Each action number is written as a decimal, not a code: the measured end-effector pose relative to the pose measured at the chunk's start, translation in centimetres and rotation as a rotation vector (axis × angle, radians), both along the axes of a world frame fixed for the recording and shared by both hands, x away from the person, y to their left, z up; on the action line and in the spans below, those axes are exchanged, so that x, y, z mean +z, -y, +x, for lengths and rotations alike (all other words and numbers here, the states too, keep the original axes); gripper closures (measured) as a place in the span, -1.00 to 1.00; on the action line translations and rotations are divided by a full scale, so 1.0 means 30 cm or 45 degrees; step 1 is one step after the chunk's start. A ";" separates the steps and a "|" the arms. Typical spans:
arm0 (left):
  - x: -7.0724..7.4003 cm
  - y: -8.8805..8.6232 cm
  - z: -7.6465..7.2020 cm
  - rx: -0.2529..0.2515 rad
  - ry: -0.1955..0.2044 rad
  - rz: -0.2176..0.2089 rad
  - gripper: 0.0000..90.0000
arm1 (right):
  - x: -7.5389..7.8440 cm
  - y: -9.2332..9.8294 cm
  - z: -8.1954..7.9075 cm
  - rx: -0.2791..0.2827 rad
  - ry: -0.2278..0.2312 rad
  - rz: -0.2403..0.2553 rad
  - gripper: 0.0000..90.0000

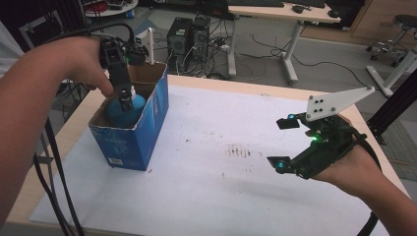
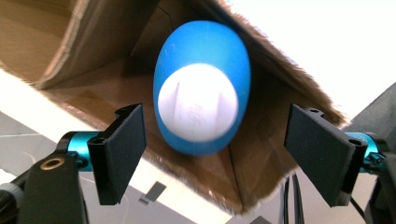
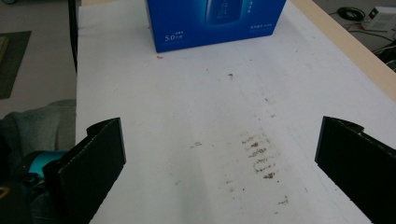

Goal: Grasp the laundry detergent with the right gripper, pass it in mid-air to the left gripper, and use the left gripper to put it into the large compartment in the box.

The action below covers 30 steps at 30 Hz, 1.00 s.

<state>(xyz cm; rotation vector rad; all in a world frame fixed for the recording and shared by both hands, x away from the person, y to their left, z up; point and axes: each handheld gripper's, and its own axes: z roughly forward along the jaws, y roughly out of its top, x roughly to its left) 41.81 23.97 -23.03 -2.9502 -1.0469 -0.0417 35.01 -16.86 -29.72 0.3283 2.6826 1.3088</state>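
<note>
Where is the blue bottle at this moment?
The blue bottle stands inside the open blue box at the table's left in the high view, just below the open left gripper.

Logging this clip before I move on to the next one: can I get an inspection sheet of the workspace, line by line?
Surface: white sheet on a wooden table, with brown smudges near its middle.
Job's things: blue bottle with a white cap standing in an open blue cardboard box at the table's left.
Clutter: nothing seen.
Grippers: left gripper above the box, jaws open on either side of the cap, not touching; right gripper open, nothing between its jaws, over the sheet.
Cables: black cables hang by the left forearm.
Surroundings: computer towers, desks, loose floor cables behind the table.
</note>
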 end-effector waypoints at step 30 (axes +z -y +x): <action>0.102 0.279 -0.071 -0.406 -0.036 -0.059 -0.89 | 0.125 0.028 0.090 0.158 -0.065 -0.457 -0.98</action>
